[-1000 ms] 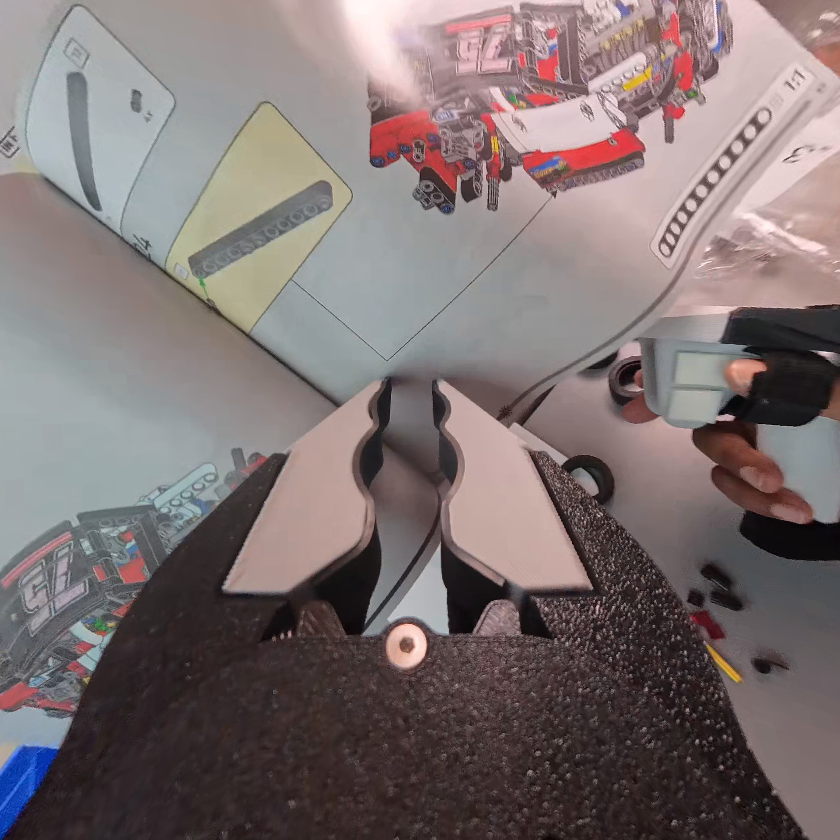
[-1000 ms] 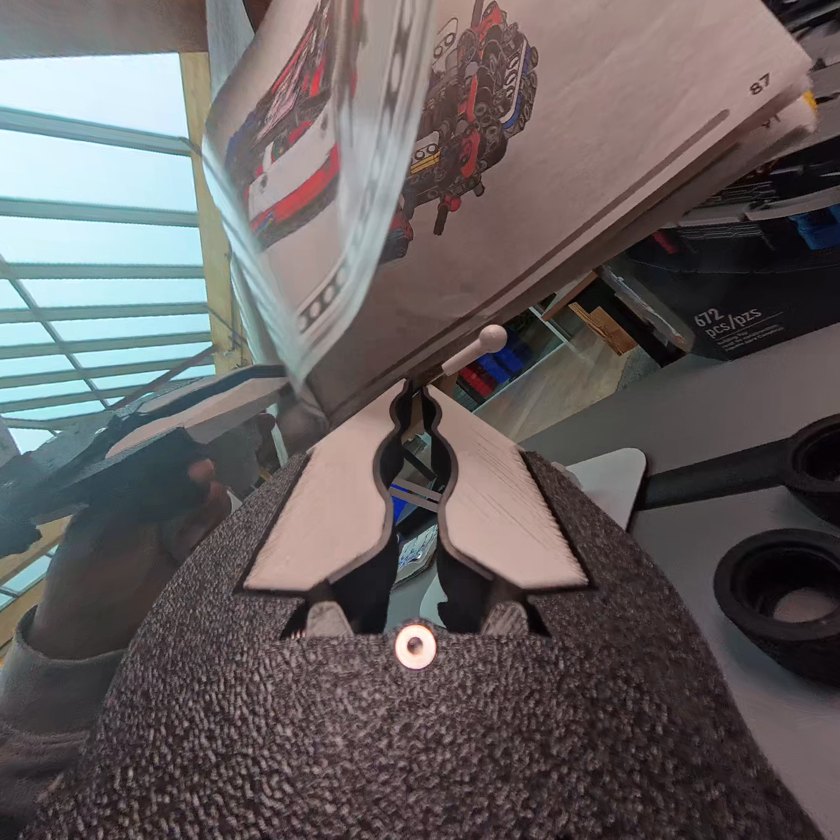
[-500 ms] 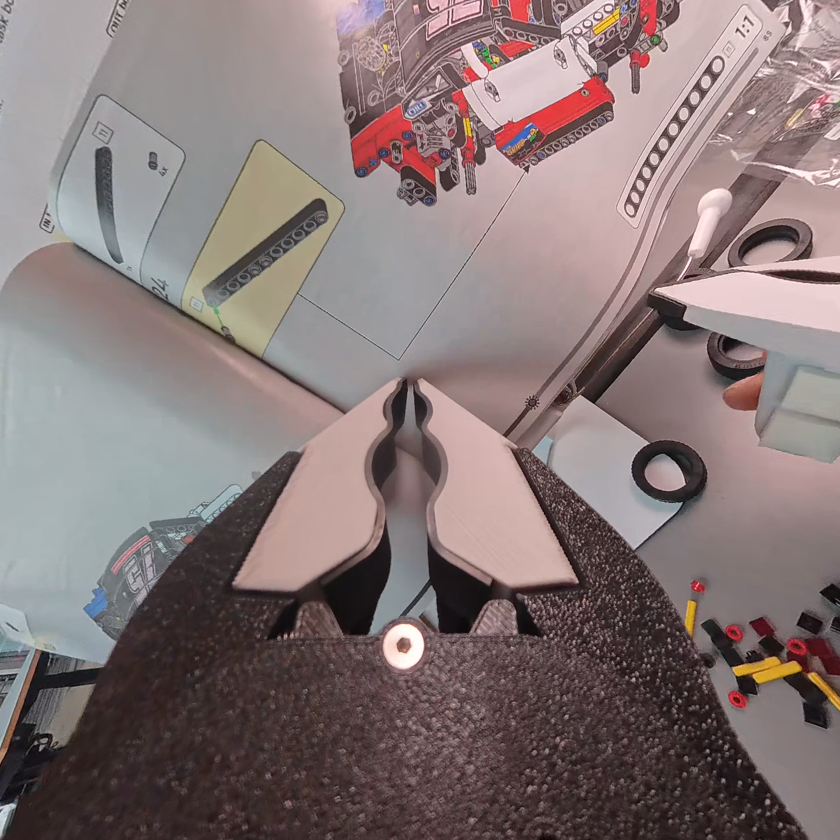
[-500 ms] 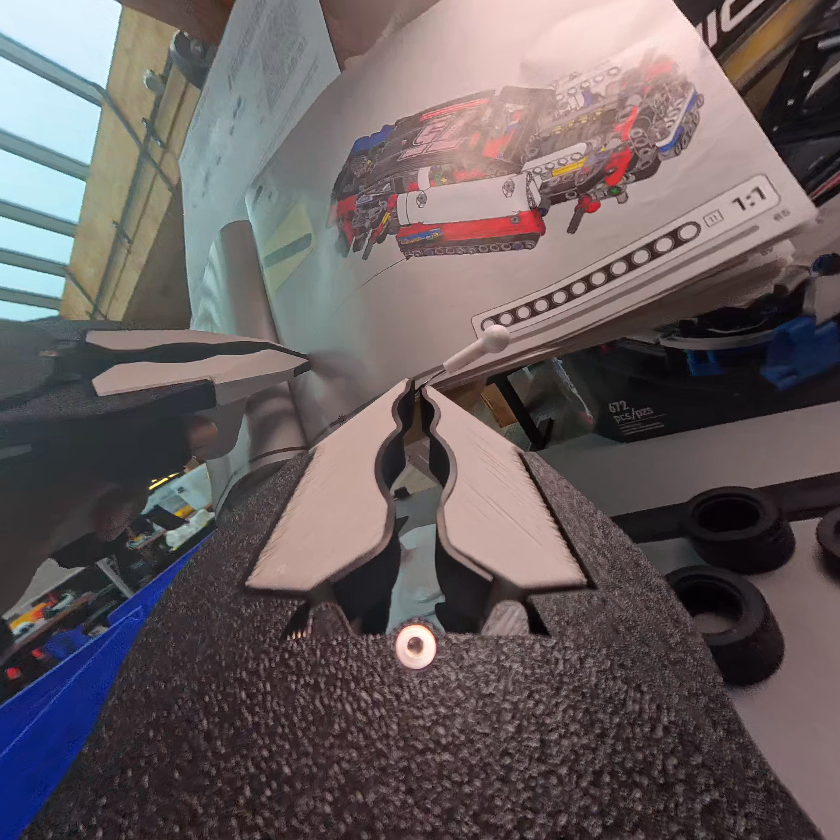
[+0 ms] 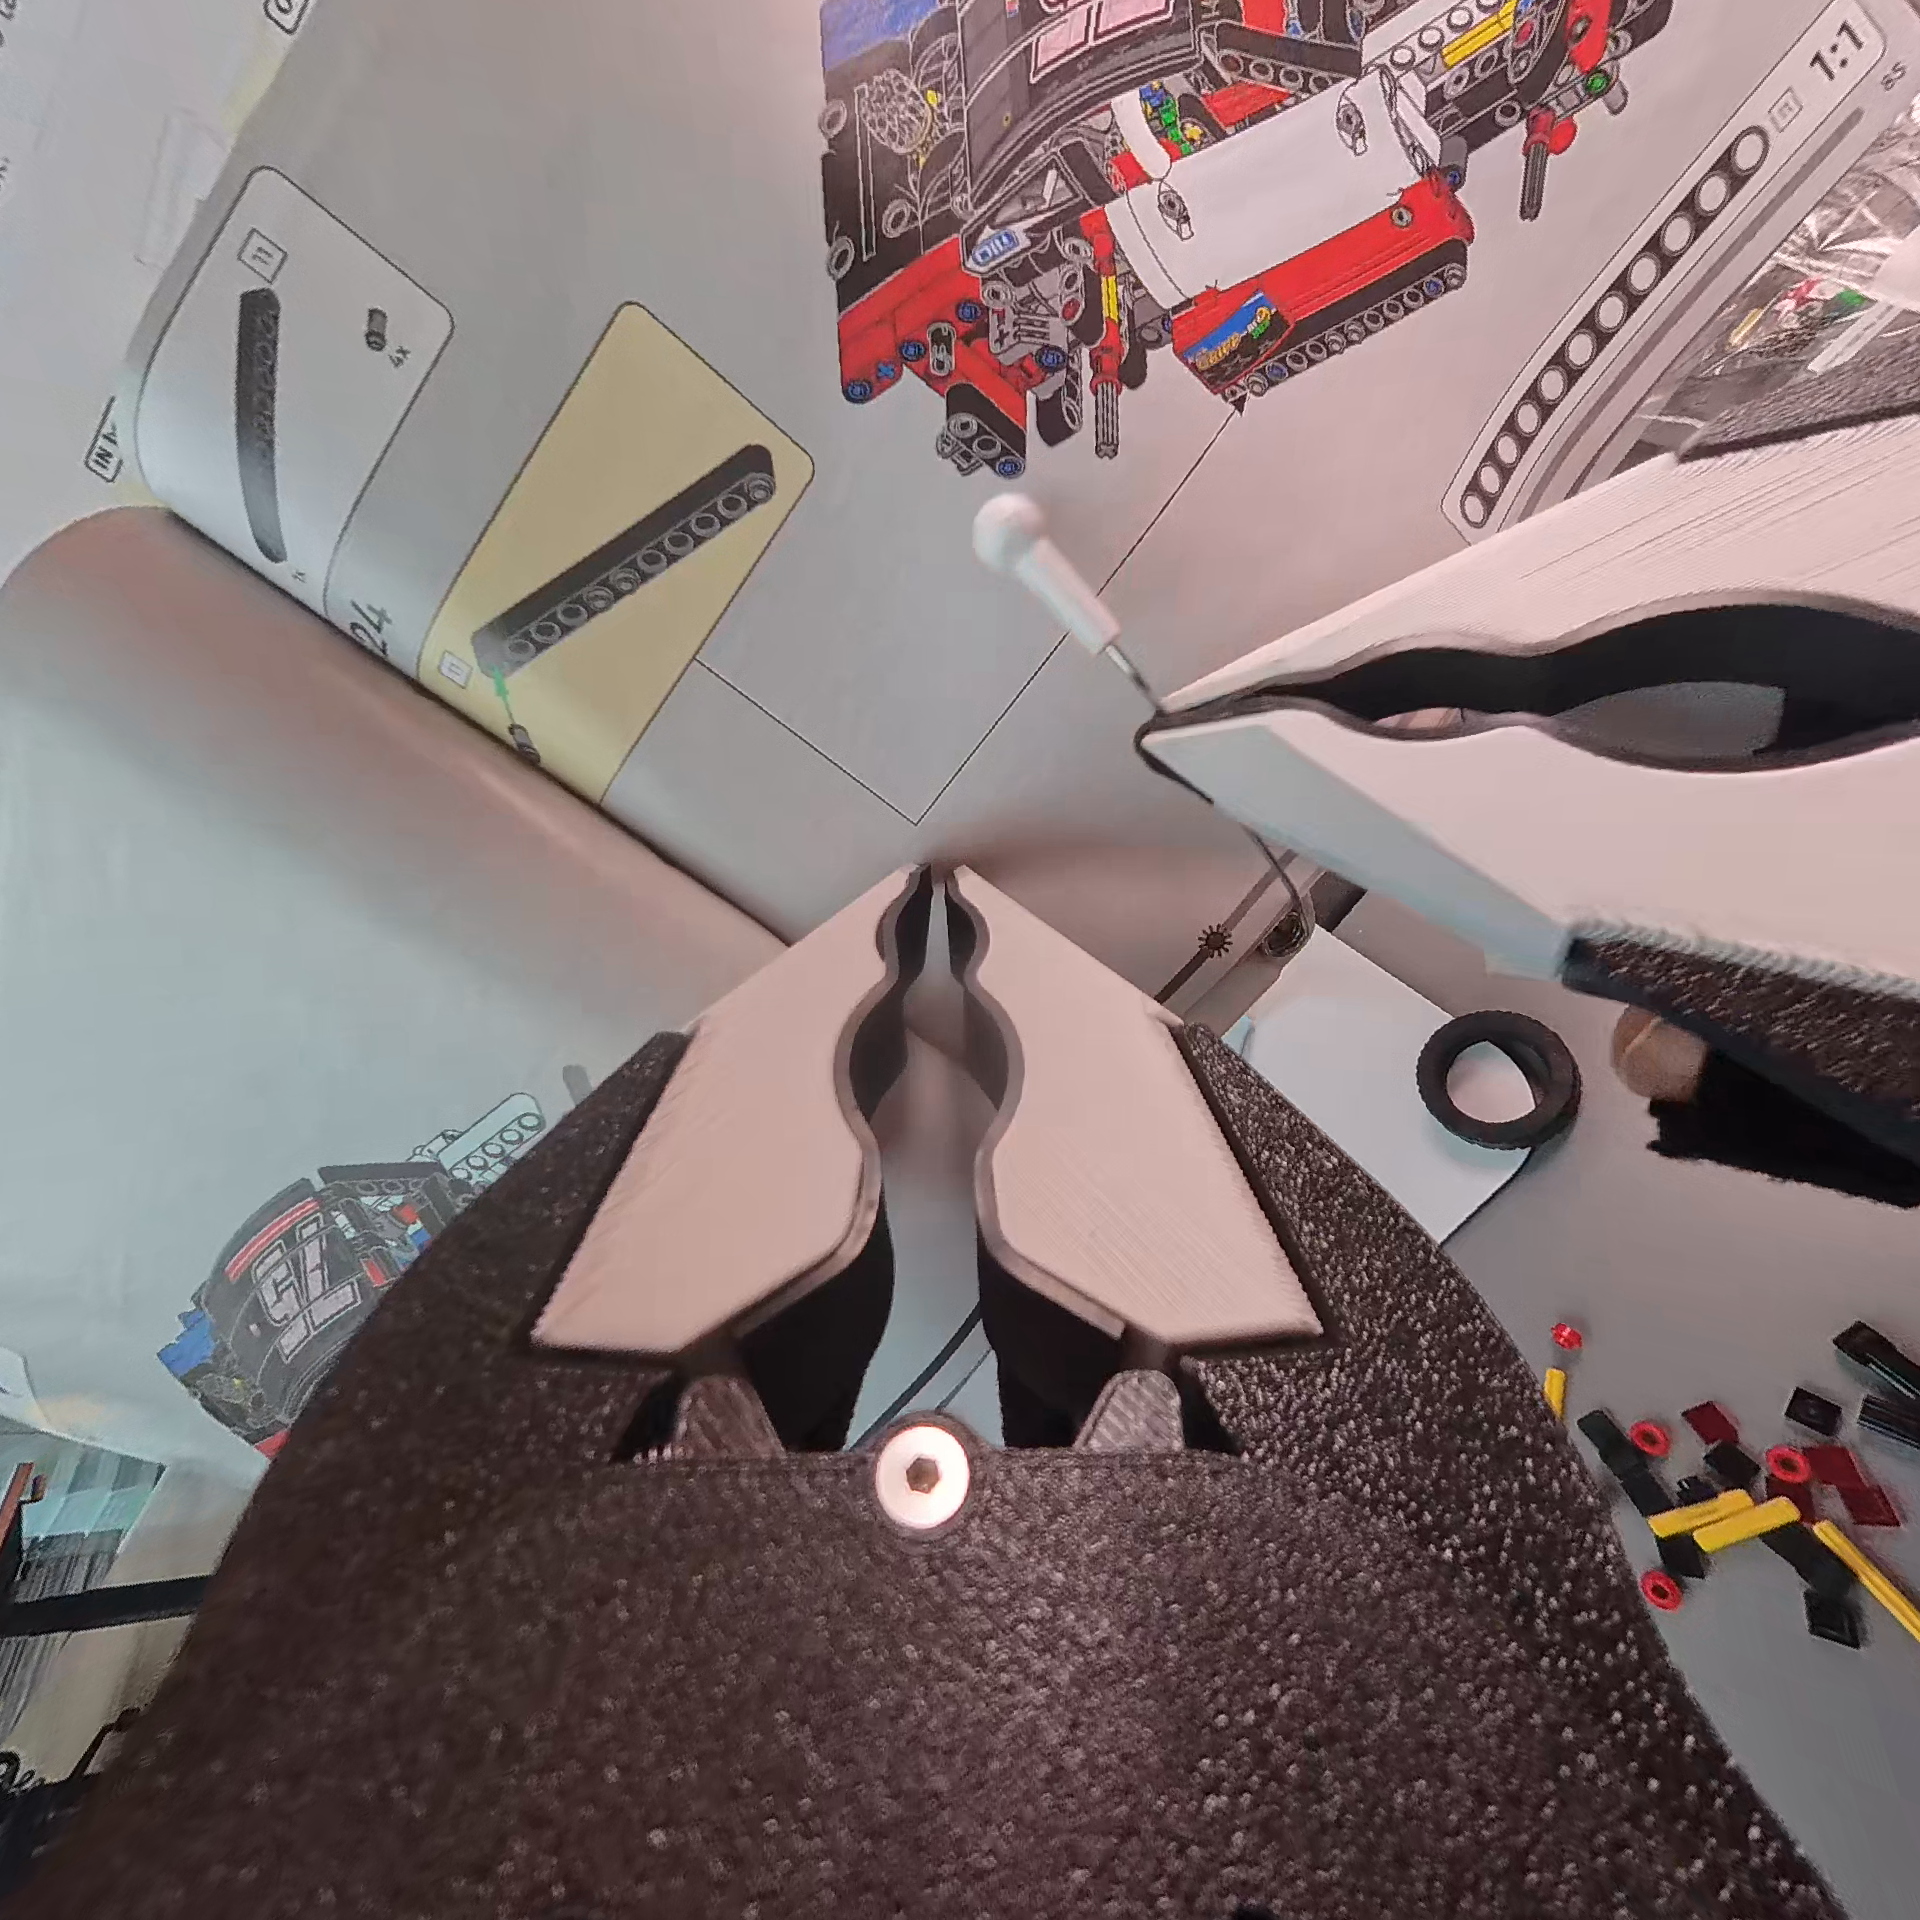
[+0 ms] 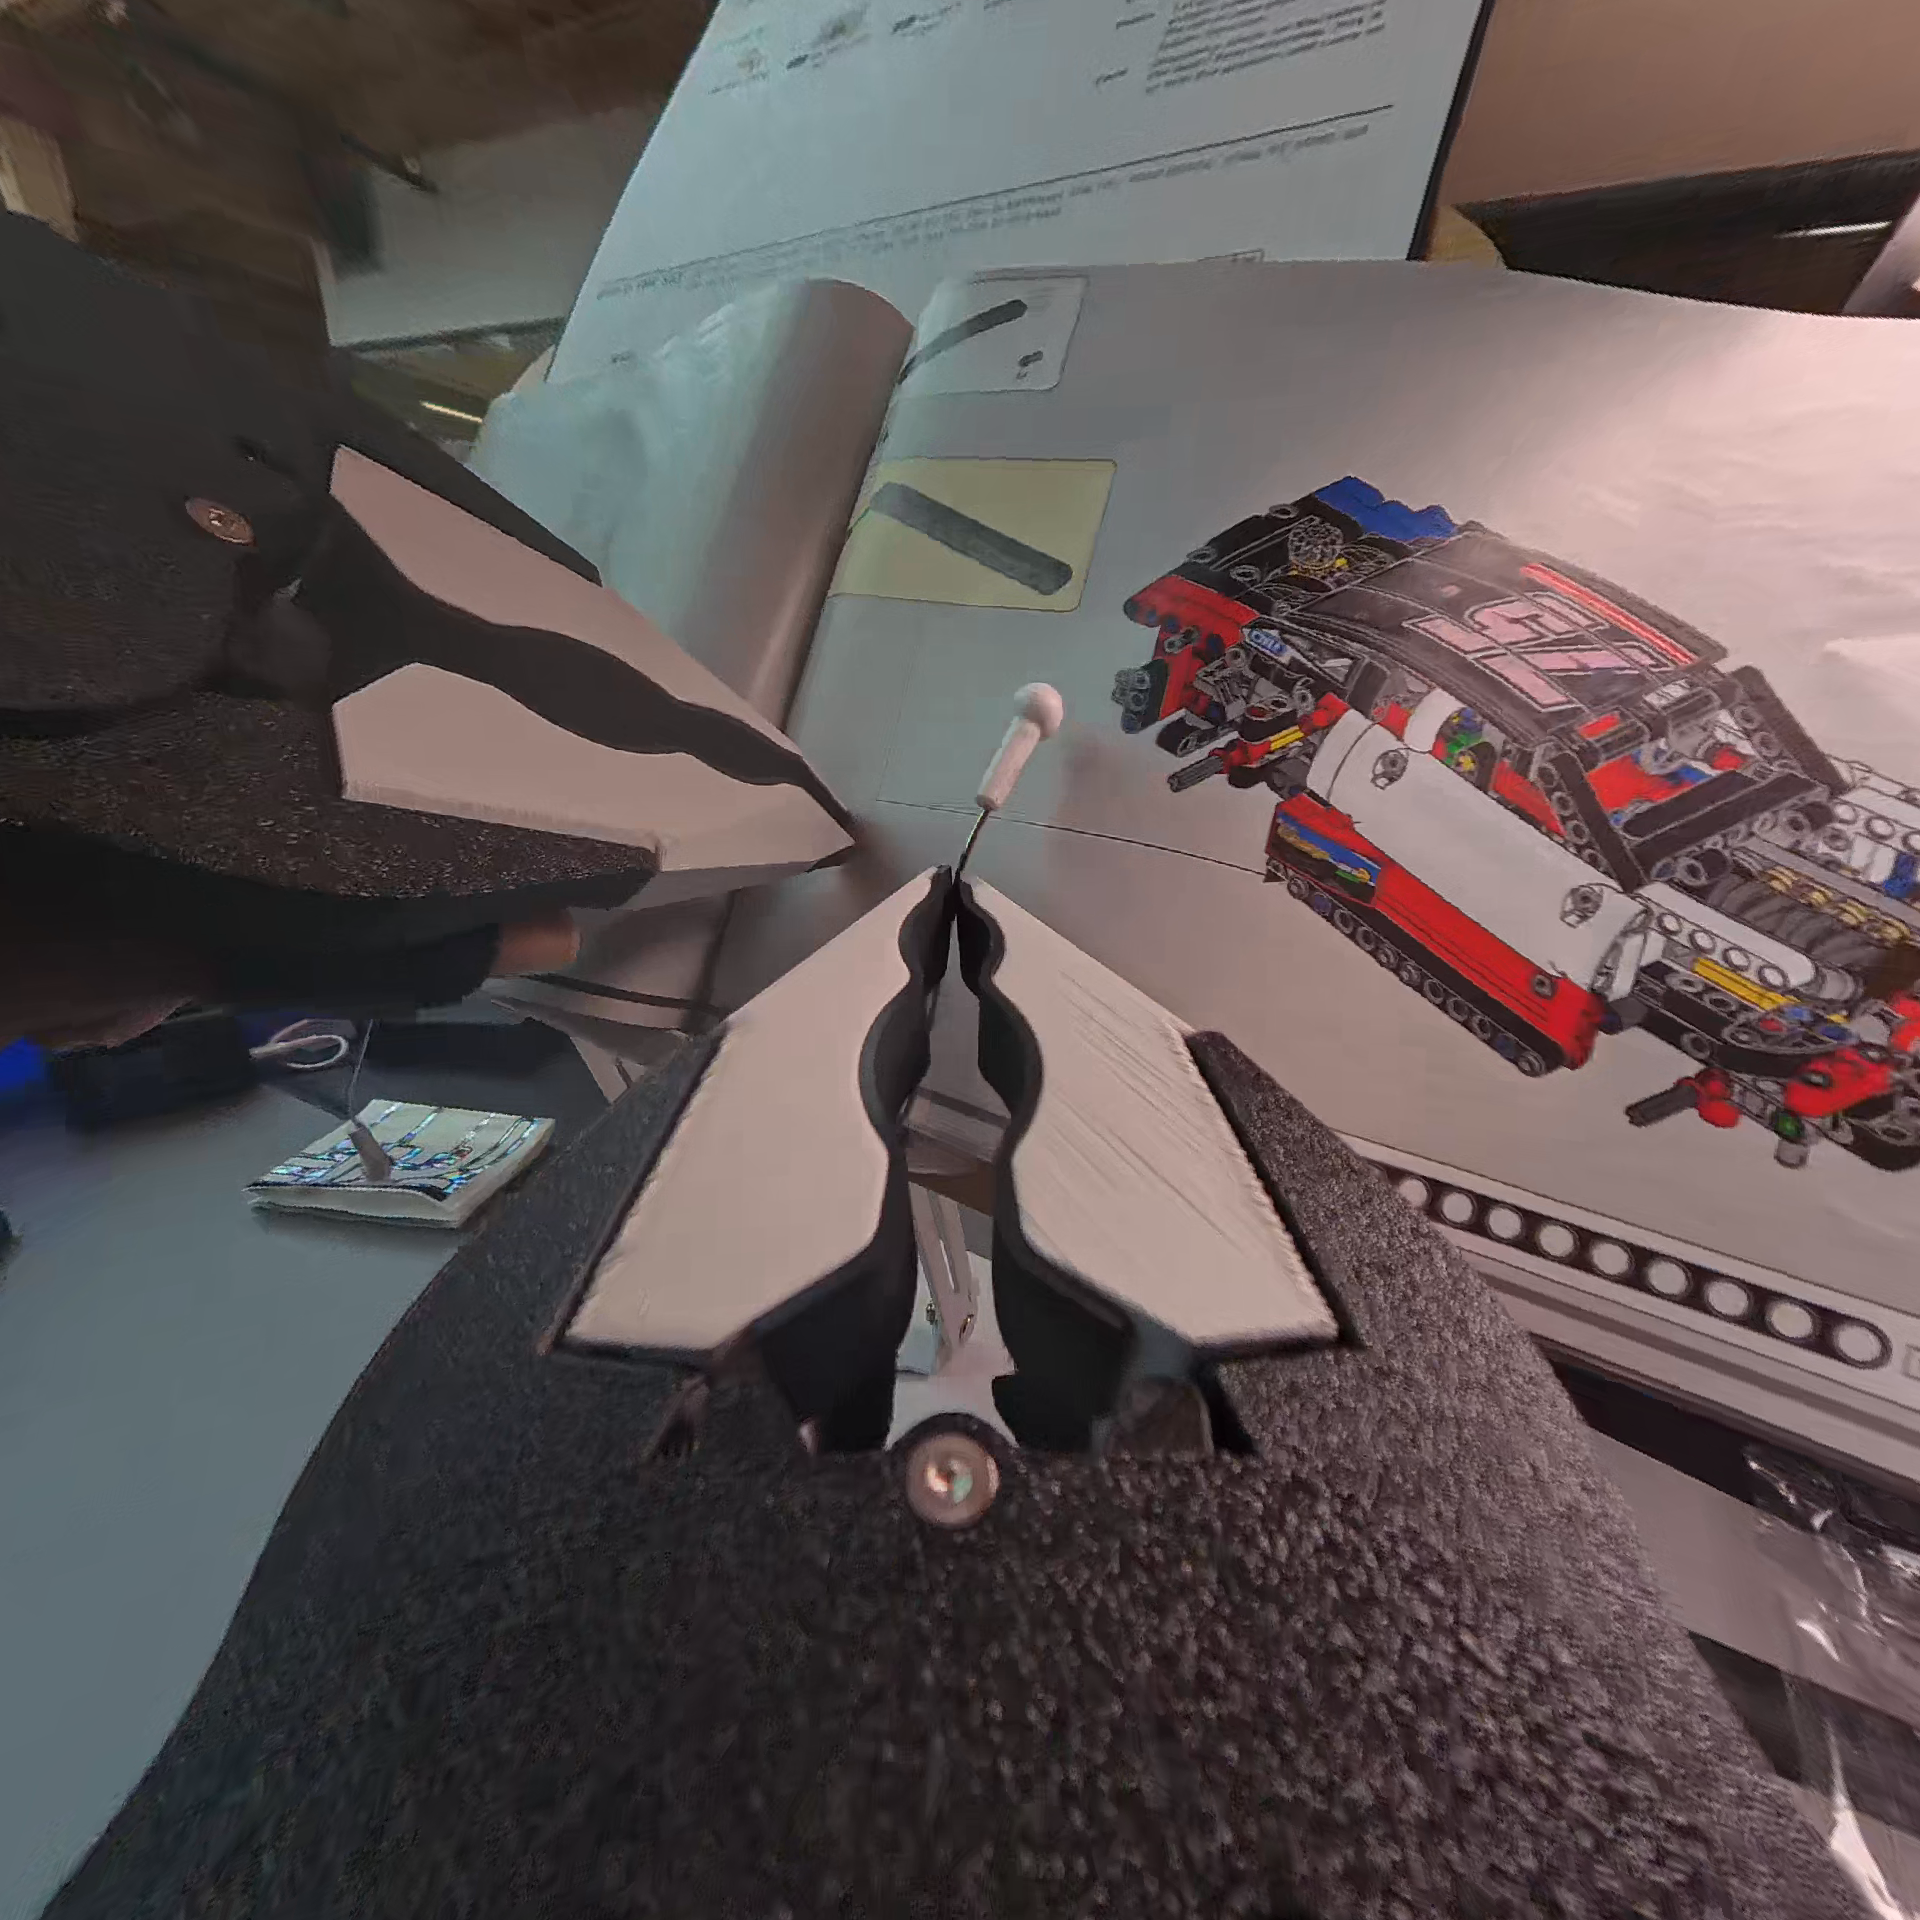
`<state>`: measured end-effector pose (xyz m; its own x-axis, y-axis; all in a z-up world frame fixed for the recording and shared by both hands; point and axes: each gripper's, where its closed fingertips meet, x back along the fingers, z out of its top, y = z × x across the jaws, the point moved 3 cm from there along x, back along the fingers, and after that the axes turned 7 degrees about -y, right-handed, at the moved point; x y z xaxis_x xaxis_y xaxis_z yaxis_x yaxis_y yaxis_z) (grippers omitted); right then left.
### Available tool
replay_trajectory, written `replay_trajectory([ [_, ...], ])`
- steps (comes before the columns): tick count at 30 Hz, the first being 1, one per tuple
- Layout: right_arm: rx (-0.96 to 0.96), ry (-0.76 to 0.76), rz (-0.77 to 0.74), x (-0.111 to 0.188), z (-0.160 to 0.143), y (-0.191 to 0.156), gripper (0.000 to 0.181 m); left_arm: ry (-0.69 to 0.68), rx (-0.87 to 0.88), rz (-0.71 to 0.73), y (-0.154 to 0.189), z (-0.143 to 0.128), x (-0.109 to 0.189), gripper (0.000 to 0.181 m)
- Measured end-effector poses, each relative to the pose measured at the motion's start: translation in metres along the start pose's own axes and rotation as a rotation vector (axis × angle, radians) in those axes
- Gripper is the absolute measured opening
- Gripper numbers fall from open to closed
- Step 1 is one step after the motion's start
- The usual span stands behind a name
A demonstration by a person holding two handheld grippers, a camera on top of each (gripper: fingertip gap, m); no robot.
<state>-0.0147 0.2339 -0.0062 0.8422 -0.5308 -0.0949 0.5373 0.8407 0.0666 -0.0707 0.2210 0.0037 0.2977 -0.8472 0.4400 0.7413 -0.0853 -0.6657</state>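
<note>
Grey table (image 6: pixel 156 1351), open instruction booklet (image 5: pixel 1039 675), left hand-held gripper (image 5: pixel 935 878) pinching its page, right hand-held gripper (image 6: pixel 951 883) clamping white-tipped pin (image 6: pixel 1023 727)

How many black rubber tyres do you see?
1. The black rubber tyre lies on a pale flat plate by the open instruction booklet, below the right gripper, which pinches a white-tipped pin. More may hide behind it.

My left jaws (image 5: pixel 933 878) are pinched on a page of the open picture booklet (image 5: pixel 623 260) showing a red and black toy car, while my right jaws (image 6: pixel 951 883) hold a thin wire with a white knob (image 6: pixel 1023 727).
</note>
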Motion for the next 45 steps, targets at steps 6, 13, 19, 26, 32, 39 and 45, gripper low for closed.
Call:
replay_trajectory([
  [6,0.242,-0.114,0.012,-0.017,-0.002,-0.023,0.000,0.029,0.013,-0.006,0.000,-0.002,0.001,0.001],
  [13,0.186,-0.152,0.019,-0.015,-0.004,-0.022,0.001,0.241,0.203,-0.057,-0.002,-0.008,0.030,0.021],
  [19,0.145,-0.142,0.049,0.003,-0.007,-0.019,0.016,0.341,0.546,-0.166,-0.016,-0.076,0.056,0.023],
  [26,0.090,-0.215,-0.117,0.013,-0.026,0.012,0.014,0.300,0.798,-0.236,-0.036,-0.147,0.044,0.028],
  [32,0.140,-0.219,-0.202,0.010,-0.026,0.021,0.030,0.289,0.806,-0.210,-0.039,-0.165,0.034,0.031],
  [39,0.100,-0.218,-0.185,0.004,-0.029,0.029,0.028,0.305,0.781,-0.165,-0.042,-0.169,0.033,0.027],
  [45,0.114,-0.212,-0.184,0.004,-0.028,0.027,0.024,0.313,0.758,-0.110,-0.046,-0.173,0.033,0.027],
])
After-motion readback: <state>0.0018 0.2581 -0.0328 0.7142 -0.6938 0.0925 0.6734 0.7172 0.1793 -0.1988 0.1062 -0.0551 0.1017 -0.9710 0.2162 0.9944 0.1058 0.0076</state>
